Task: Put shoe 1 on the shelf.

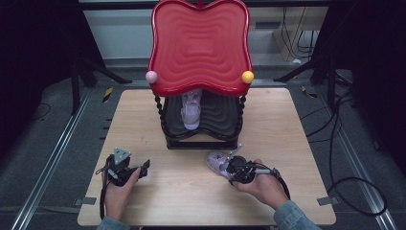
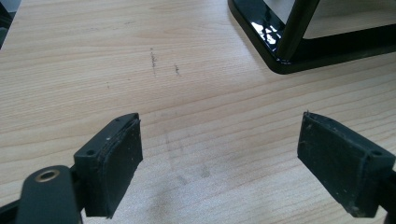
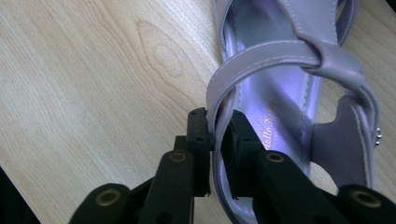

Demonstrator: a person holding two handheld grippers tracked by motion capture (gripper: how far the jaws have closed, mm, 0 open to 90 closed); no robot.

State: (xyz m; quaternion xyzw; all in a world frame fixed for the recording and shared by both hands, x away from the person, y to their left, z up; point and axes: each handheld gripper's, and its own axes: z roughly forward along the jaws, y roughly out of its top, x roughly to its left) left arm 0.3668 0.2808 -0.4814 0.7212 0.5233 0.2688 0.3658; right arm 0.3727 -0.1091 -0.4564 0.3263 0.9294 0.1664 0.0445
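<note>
Lilac sandal [image 1: 218, 162] lies flat on the wooden table [image 1: 297, 143], near my edge and right of centre, just in front of the rack's base. My right gripper [image 1: 233, 168] has it: in the right gripper view the two black jaws stand almost together, pinching a thin strap [image 3: 261, 55] of the sandal [image 3: 275, 112] between their pads, one jaw outside the strap and one over the insole. My right hand [image 1: 262, 187] grips the tool from below it in the high view.

My left gripper [image 1: 143, 166] rests low over bare tabletop at the near left, well apart from the sandal, jaws spread wide with nothing between them; the left gripper view looks past the pads [image 2: 119, 161] onto plain wood, with a corner of the rack's glossy black base [image 2: 280, 51] further off.

Beyond both tools stands the two-tier rack [image 1: 201, 129]. A second lilac sandal [image 1: 191, 111] sits on its dark lower shelf, under the red wavy top tray [image 1: 200, 43].
</note>
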